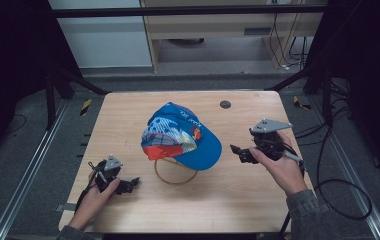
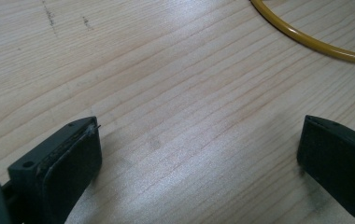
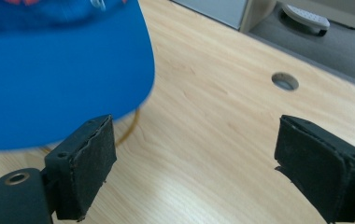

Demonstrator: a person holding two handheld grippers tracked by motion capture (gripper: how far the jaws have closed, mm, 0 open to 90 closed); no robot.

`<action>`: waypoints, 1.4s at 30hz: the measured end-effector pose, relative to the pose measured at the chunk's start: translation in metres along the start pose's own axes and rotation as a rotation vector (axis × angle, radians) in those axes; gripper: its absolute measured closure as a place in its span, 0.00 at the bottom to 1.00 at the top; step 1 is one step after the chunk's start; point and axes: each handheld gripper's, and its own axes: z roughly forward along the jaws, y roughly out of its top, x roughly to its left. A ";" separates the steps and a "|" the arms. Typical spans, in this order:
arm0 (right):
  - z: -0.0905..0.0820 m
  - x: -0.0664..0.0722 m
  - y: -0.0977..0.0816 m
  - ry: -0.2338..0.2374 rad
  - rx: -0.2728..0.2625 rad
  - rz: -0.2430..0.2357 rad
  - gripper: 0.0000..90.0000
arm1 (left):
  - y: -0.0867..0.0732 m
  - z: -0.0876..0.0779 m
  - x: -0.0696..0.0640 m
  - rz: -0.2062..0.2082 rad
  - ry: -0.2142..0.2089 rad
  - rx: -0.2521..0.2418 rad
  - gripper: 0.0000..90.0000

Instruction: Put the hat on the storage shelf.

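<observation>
Honestly, with the cap (image 1: 180,137) mid-desk (image 1: 128,112) half over the yellow ring (image 1: 175,172) and both the right gripper (image 1: 239,151) and left gripper (image 1: 133,183) with fingers released and empty, a sloppy brim grab could drag the ring along.

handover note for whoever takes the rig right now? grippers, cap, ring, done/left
Left gripper: jaws open, nothing between them, low over the table at its near left, pointing toward the ring.
Right gripper: jaws open, empty, just right of the cap, pointing at its brim.
Cap: mid-table, upright, its brim lying over the far part of the ring.
Ring: yellow, flat on the table, near half showing in front of the cap.
Done: nothing gripped yet.
Left: probably grip the cap by the brim with the right gripper; the goal beyond that can't be told.
</observation>
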 end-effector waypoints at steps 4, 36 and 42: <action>0.006 -0.001 -0.016 -0.012 0.000 0.015 0.14 | 0.000 0.000 0.000 0.000 0.000 0.001 0.00; 0.071 -0.004 -0.113 -0.099 0.124 0.179 0.13 | 0.000 0.000 0.000 0.001 0.001 0.000 0.00; 0.074 -0.004 -0.116 -0.106 0.142 0.184 0.12 | 0.000 0.000 0.000 0.001 0.001 0.000 0.00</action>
